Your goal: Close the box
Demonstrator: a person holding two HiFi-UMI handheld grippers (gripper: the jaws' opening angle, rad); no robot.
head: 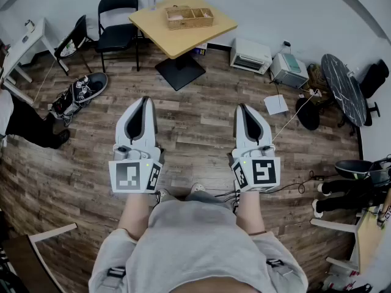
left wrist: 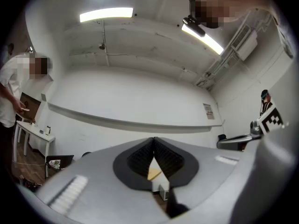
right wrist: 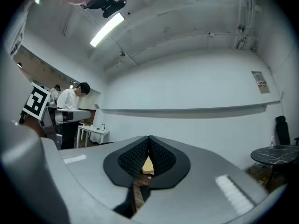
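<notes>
Left gripper [head: 145, 100] and right gripper [head: 244, 107] hover over the wood floor [head: 195, 96], each with jaws pressed together on nothing; the box [head: 189, 17] sits on the far table [head: 183, 41], well apart.

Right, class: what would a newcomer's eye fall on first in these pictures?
First come the two white tools held side by side low in the head view, the left gripper and the right gripper, both shut and empty above the wooden floor. Farther ahead, a yellow table carries the wicker box.
</notes>
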